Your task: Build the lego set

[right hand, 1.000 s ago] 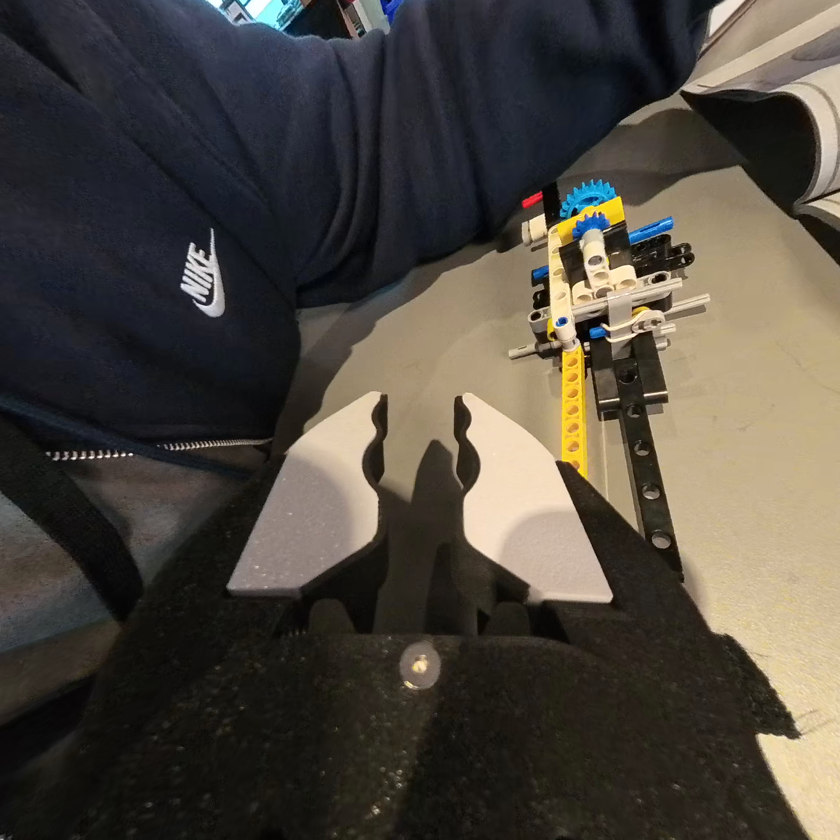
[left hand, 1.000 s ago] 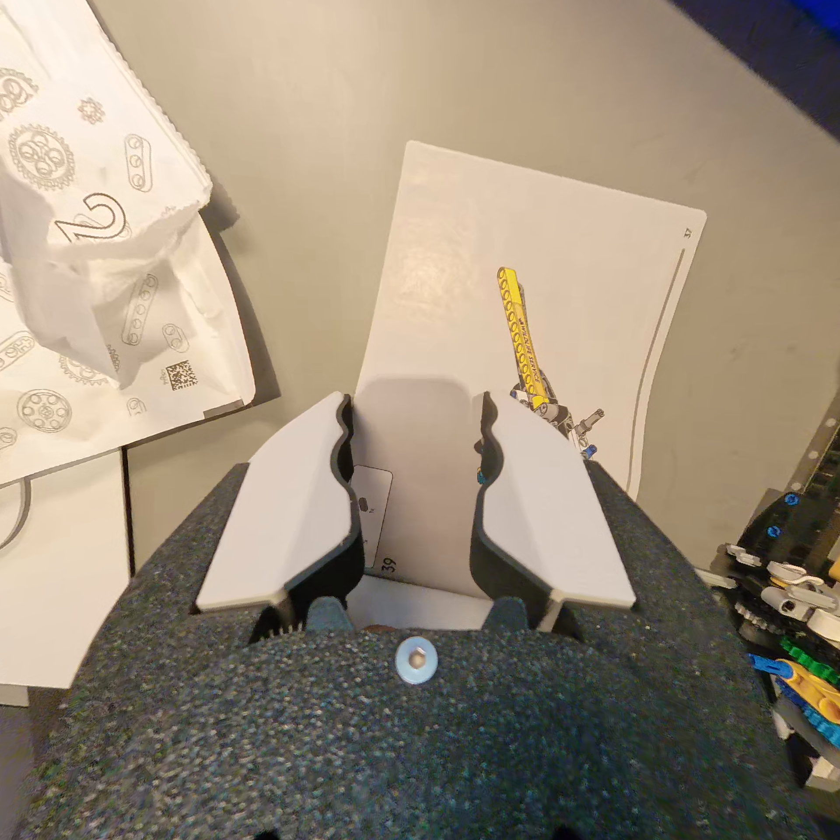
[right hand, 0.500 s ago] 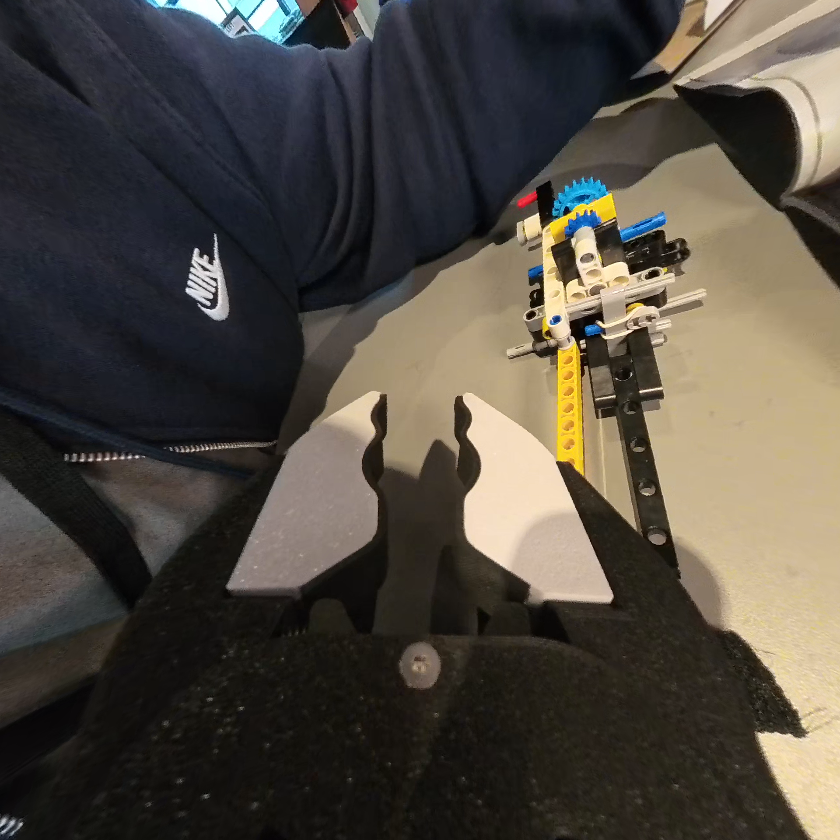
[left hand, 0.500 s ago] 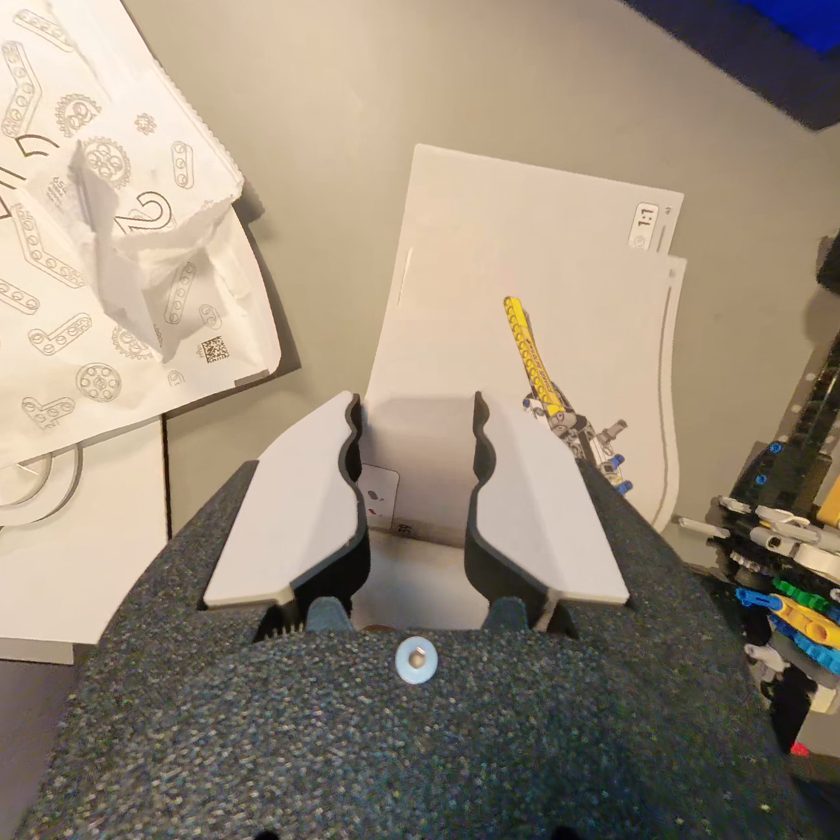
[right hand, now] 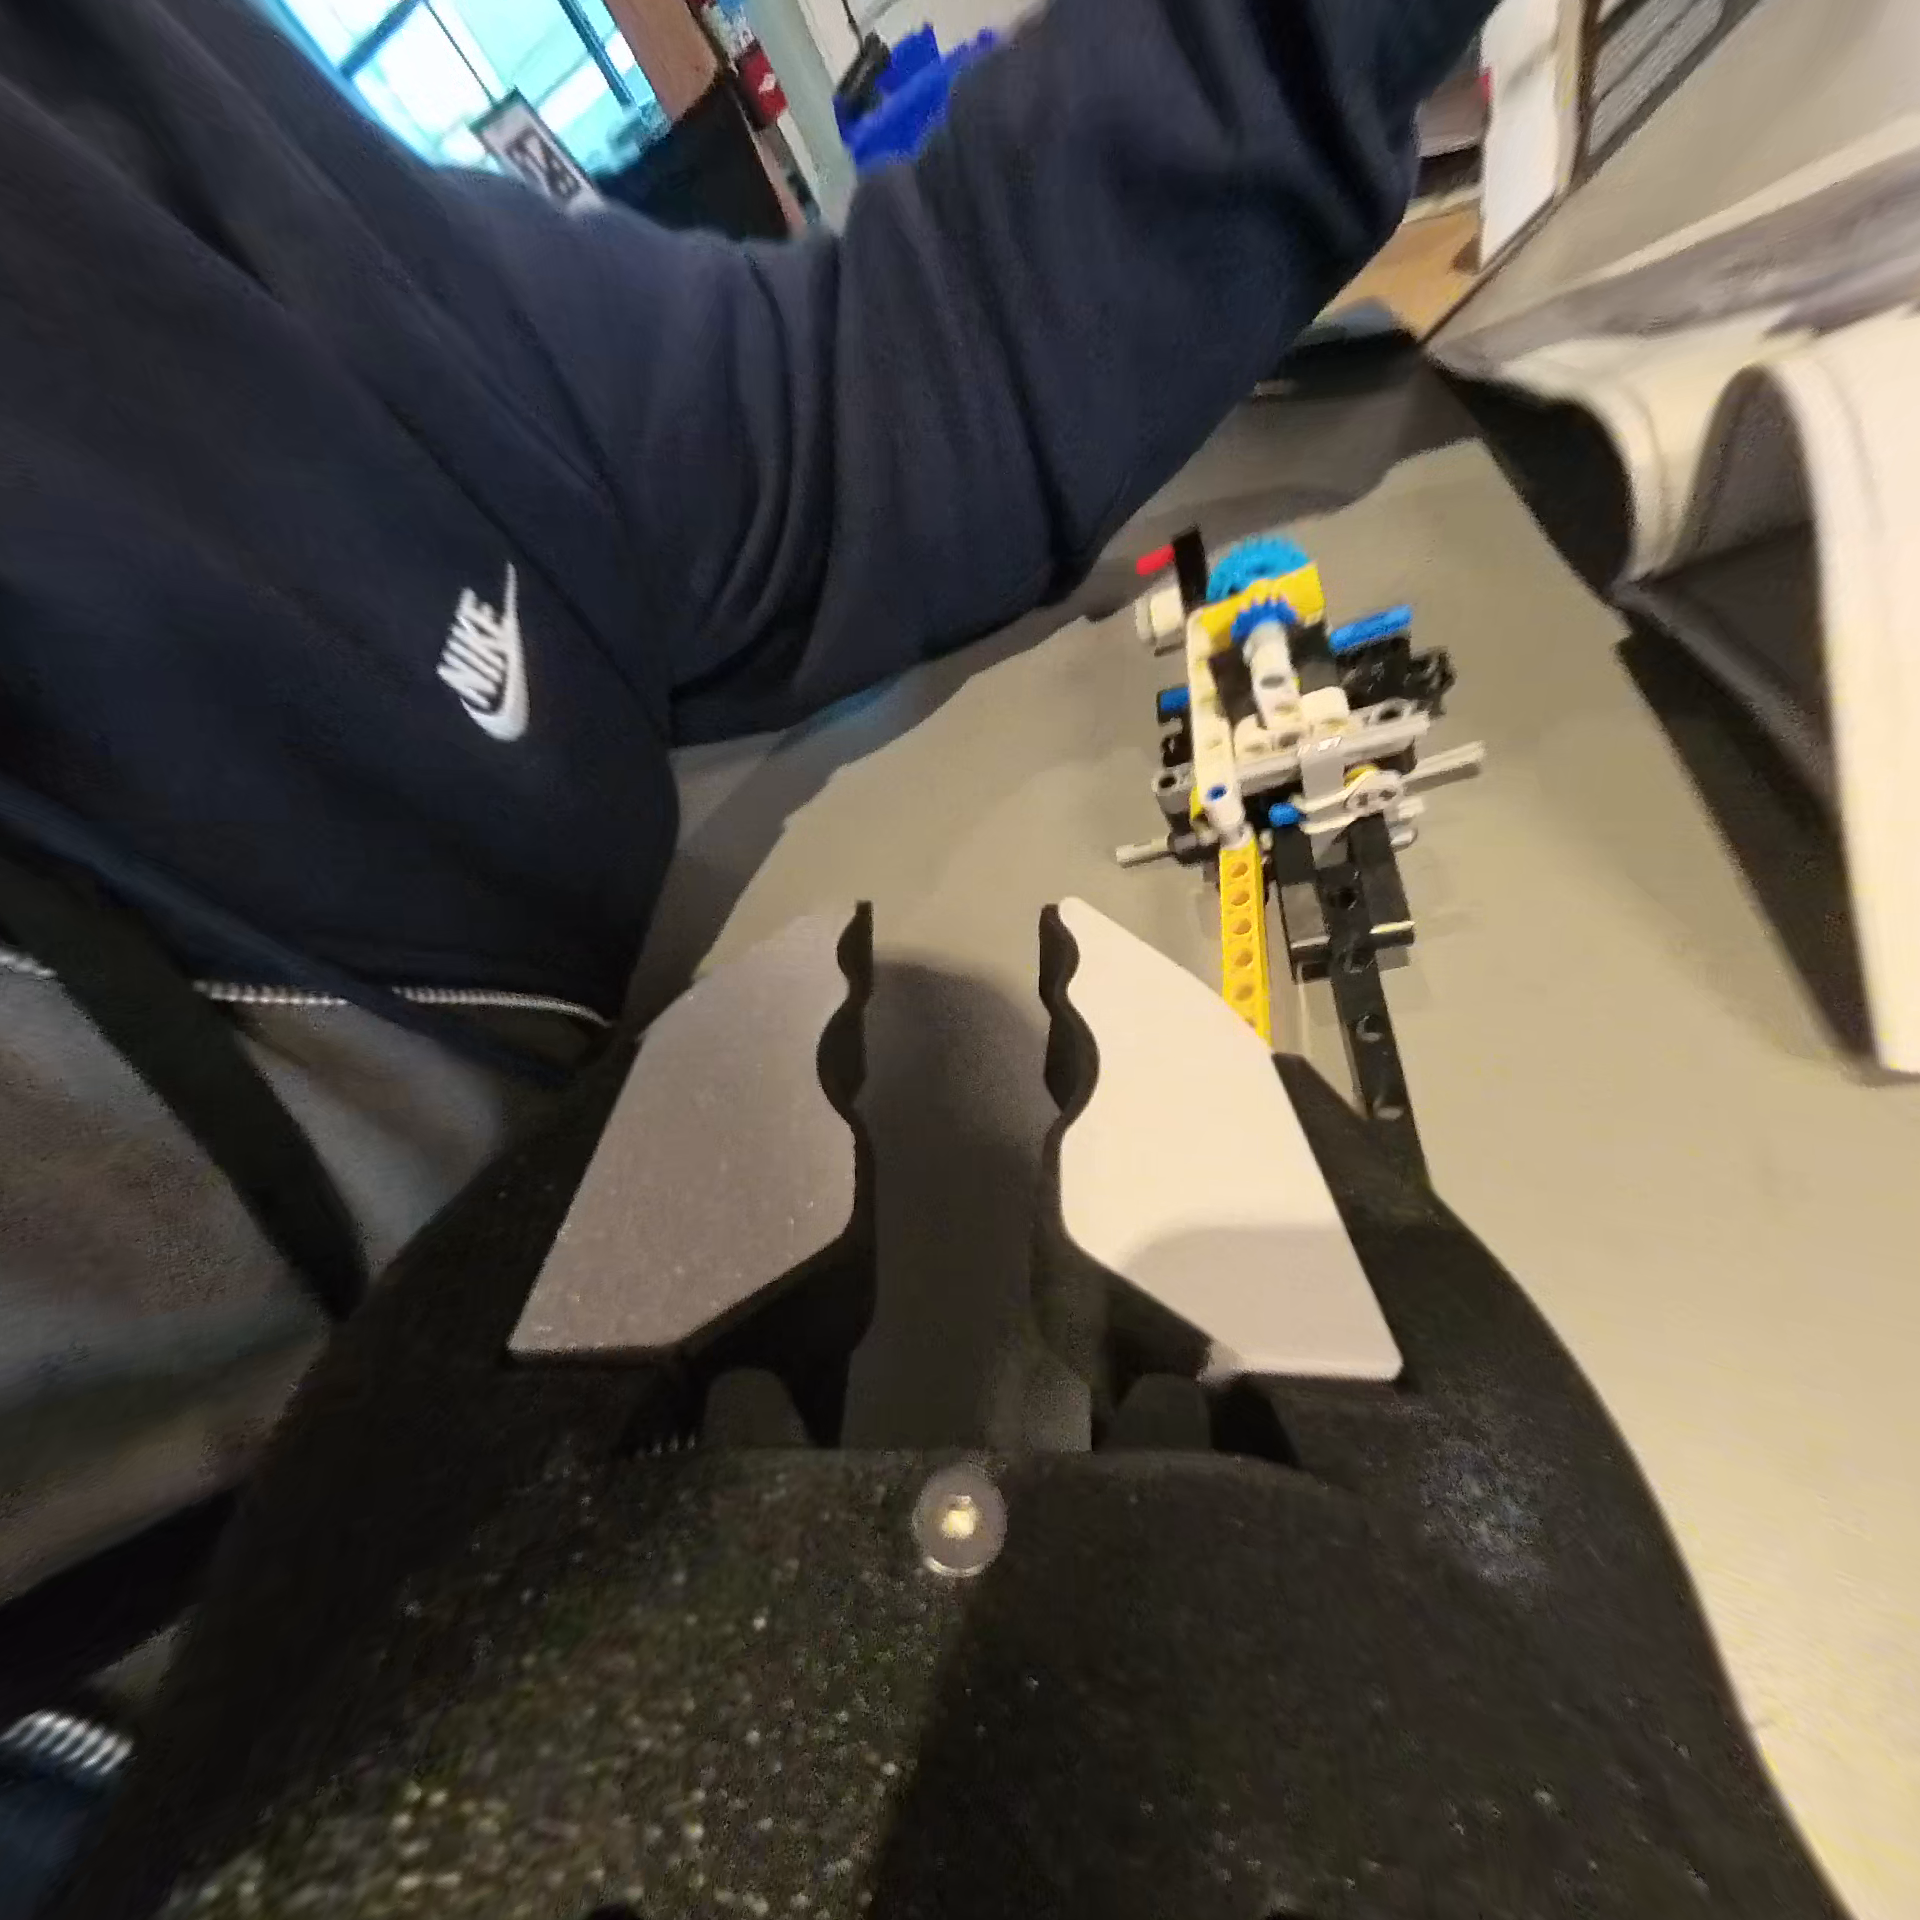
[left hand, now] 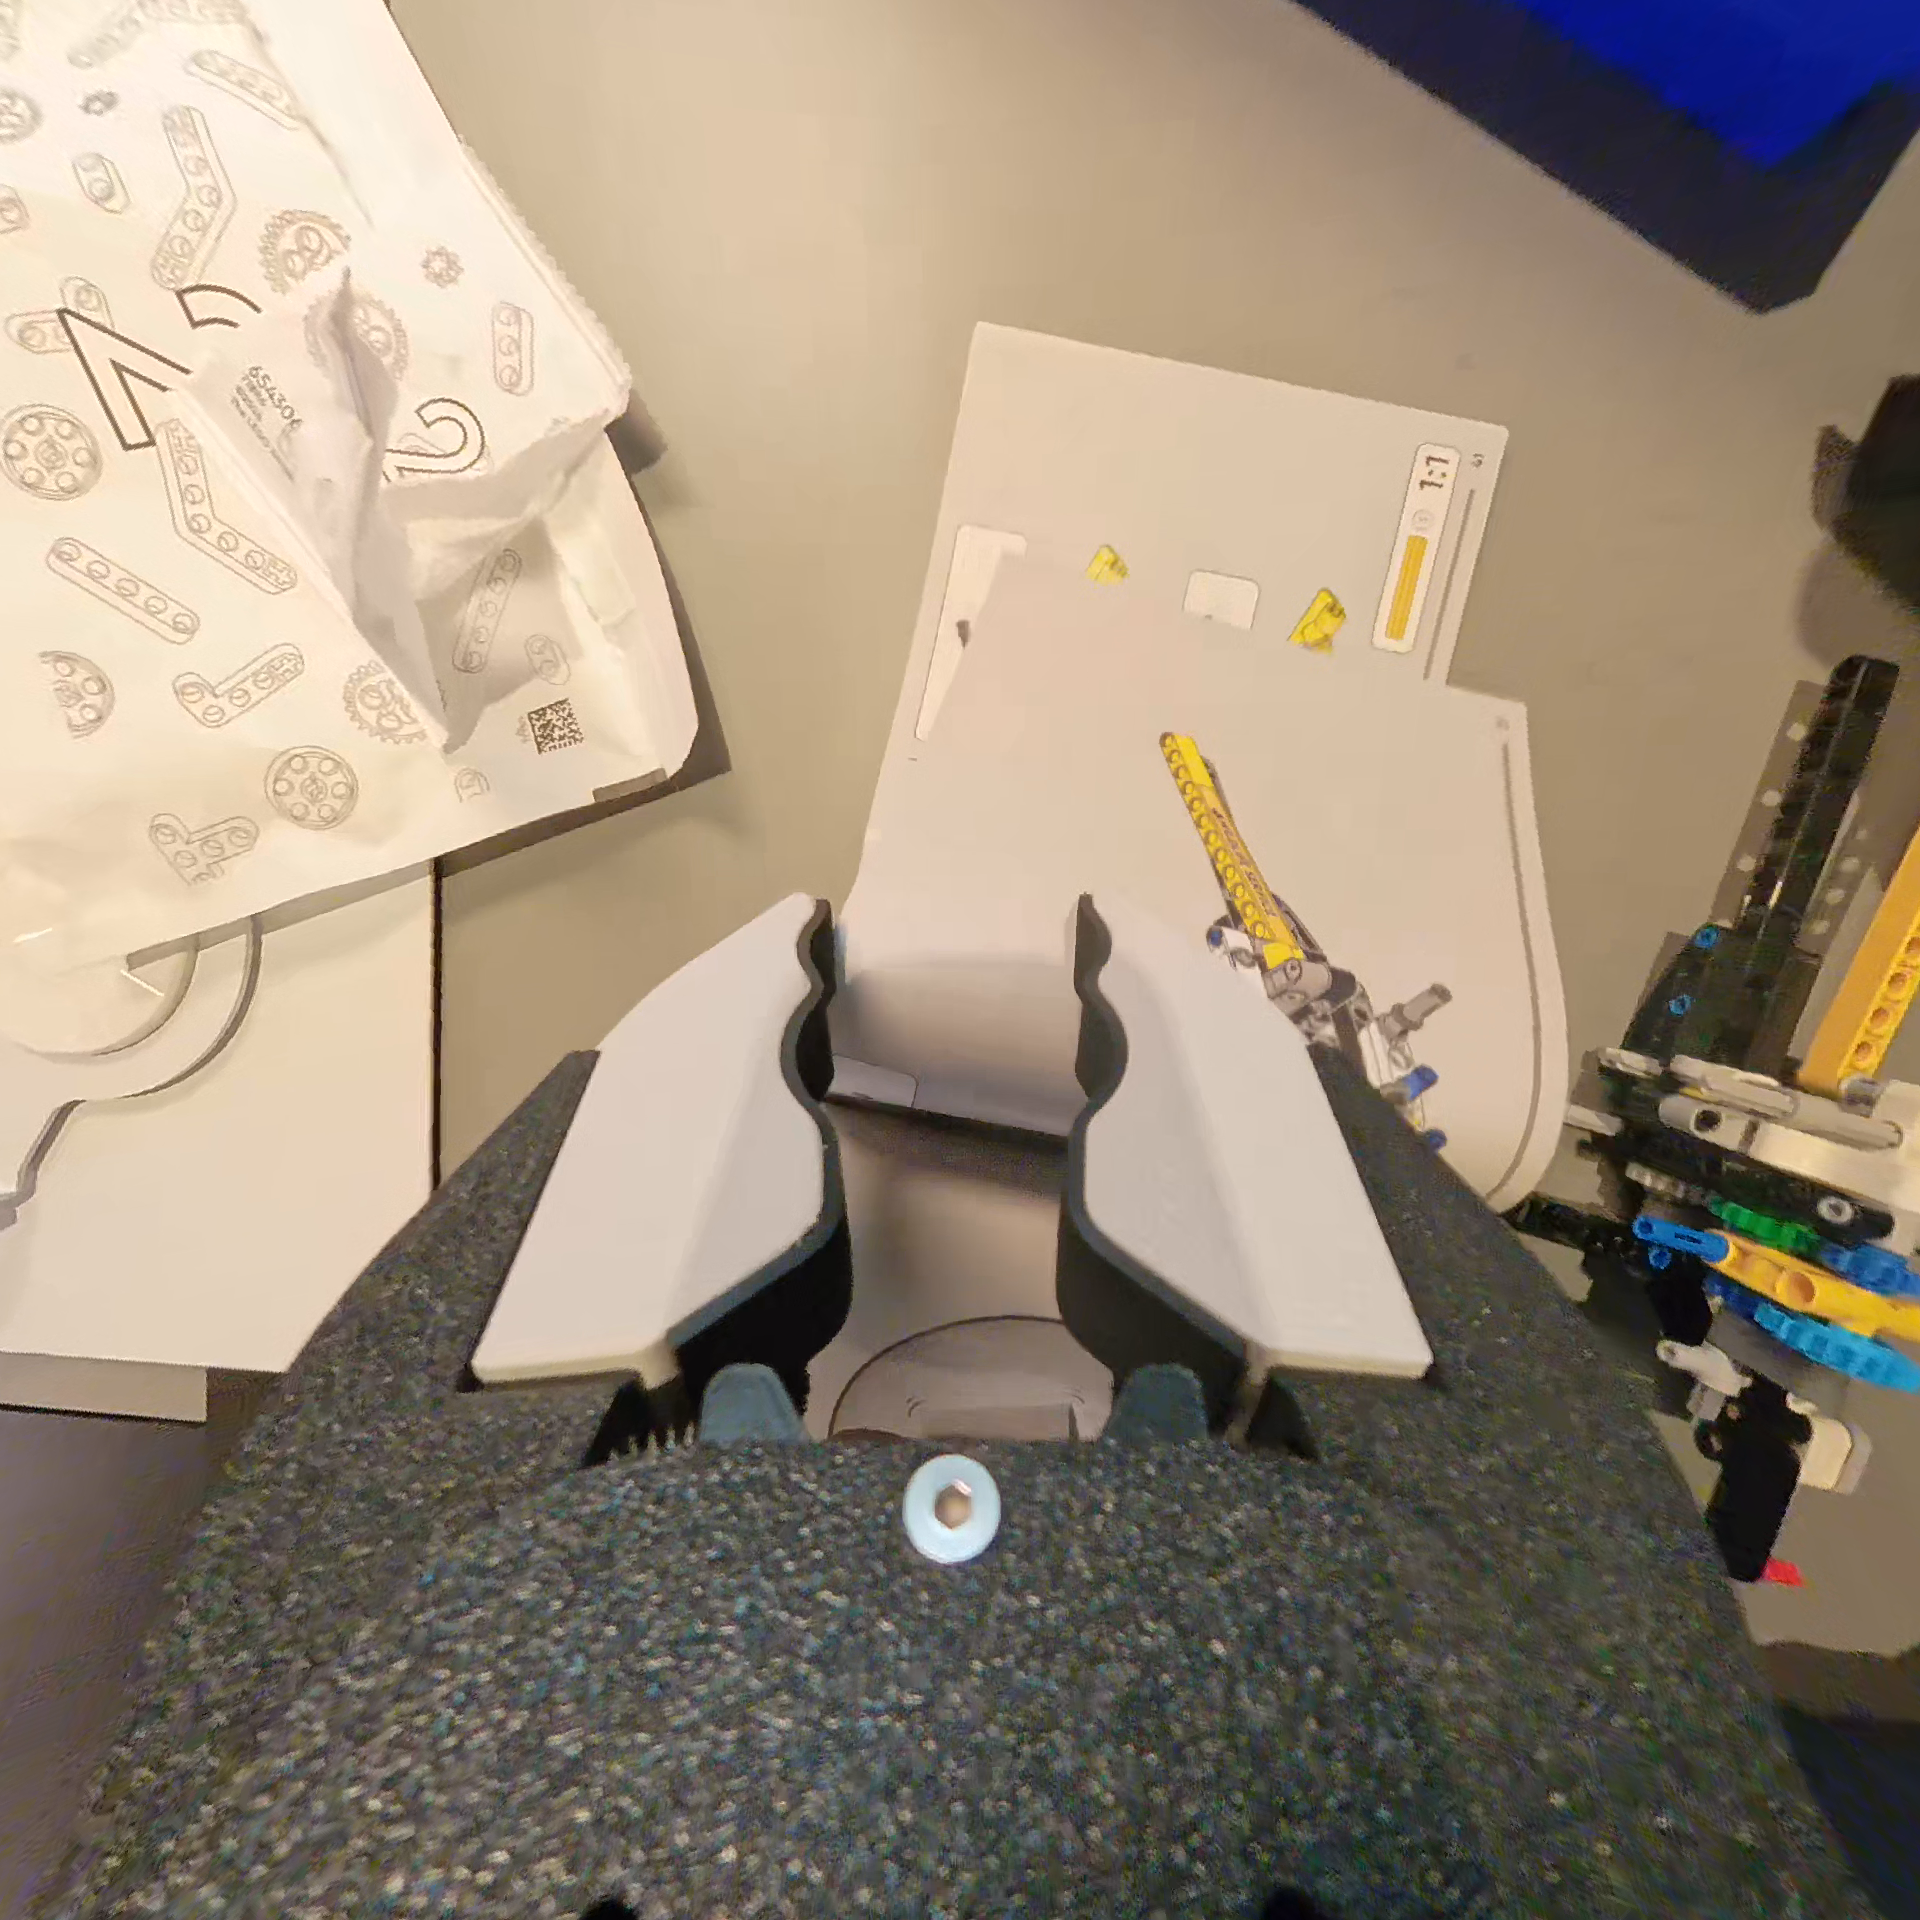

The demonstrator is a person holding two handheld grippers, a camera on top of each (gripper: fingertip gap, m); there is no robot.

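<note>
The partly built lego model (right hand: 1288, 748), with black and yellow beams and blue gears, lies on the grey table ahead and to the right of my right gripper (right hand: 951, 914), which is open and empty above the table. The model also shows at the right edge of the left wrist view (left hand: 1766, 1195). My left gripper (left hand: 951, 909) is open over the instruction booklet (left hand: 1195, 499). A lifted, curled page (left hand: 1403, 831) rises between its fingers, with its near edge off the booklet. I see no brick in either gripper.
A crumpled white paper parts bag (left hand: 260, 468) lies at the far left on a white sheet (left hand: 208, 1195). A dark blue object (left hand: 1662, 125) sits at the far right. A person's dark sleeve (right hand: 727, 416) fills the left of the right wrist view. Curled booklet pages (right hand: 1849, 623) stand at its right.
The booklet page has lifted and slid toward me, uncovering the page beneath at the far side. My left gripper has drawn back. My right gripper has shifted slightly and stays open.
</note>
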